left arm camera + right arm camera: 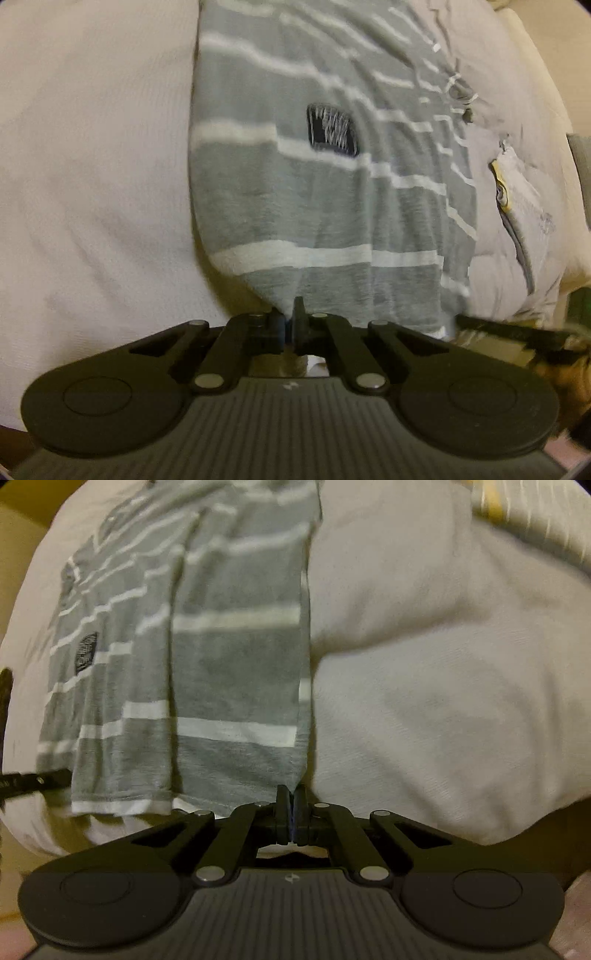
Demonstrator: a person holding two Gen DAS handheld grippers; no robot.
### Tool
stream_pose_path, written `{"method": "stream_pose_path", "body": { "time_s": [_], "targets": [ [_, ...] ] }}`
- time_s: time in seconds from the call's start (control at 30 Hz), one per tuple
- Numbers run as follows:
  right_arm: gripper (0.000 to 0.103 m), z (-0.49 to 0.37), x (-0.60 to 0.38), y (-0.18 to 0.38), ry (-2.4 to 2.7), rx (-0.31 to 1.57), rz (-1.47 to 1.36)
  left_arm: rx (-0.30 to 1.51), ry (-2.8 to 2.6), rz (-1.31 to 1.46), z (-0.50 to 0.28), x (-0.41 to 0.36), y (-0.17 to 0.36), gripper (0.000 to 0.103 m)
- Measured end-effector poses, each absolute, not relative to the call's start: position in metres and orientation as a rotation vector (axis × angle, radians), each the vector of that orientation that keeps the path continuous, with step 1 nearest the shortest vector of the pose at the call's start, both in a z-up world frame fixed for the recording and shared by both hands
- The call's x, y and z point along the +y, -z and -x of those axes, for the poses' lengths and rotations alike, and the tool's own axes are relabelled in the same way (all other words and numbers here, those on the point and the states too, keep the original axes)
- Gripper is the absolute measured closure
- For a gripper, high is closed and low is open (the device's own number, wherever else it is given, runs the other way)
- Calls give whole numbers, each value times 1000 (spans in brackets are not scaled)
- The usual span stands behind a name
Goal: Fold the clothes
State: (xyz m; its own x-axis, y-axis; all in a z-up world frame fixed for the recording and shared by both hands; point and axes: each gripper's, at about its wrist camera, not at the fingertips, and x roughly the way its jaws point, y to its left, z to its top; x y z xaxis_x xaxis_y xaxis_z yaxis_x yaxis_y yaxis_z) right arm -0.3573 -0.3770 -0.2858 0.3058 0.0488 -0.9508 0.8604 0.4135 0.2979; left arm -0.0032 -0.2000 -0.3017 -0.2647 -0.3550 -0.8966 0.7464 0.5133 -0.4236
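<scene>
A grey T-shirt with white stripes [295, 199] lies lengthwise on a white sheet [92, 166], its sides folded in, with a dark chest patch [330, 131]. My left gripper [288, 314] is shut on the shirt's near left hem corner. In the right wrist view the same striped shirt [229, 664] runs away from me, and my right gripper [291, 799] is shut on its near right hem corner. The patch [85, 653] shows at the left there. The other gripper's black finger [33, 781] pokes in at the left edge.
A pale grey garment with a yellow-trimmed zip [517, 206] lies to the right of the shirt. The white sheet [443, 664] stretches wide to the right in the right wrist view. A striped yellow-and-white cloth [524, 513] sits at the far right corner.
</scene>
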Motion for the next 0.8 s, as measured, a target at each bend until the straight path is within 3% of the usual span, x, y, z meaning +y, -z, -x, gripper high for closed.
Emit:
{"method": "stream_pose_path", "body": {
  "time_s": [0.2, 0.4, 0.53, 0.57, 0.63, 0.7, 0.8],
  "targets": [
    [103, 405, -393, 242, 767, 1237, -823, 1426, 1068, -419, -31, -156, 268, 103],
    [103, 421, -390, 261, 796, 1362, -832, 1487, 1052, -409, -29, -154, 288, 103],
    [103, 417, -387, 260, 801, 1297, -897, 1520, 1117, -439, -16, -162, 294, 102],
    [101, 414, -387, 259, 795, 1265, -913, 1521, 1113, -438, -18, -160, 294, 102],
    [71, 406, -387, 258, 784, 1201, -945, 1523, 1107, -437, -21, -157, 295, 101],
    [58, 396, -387, 260, 781, 1146, -969, 1526, 1098, -428, -29, -151, 296, 101],
    [58, 383, -391, 275, 771, 1074, -1001, 1529, 1085, -415, -42, -145, 296, 101]
  ]
}}
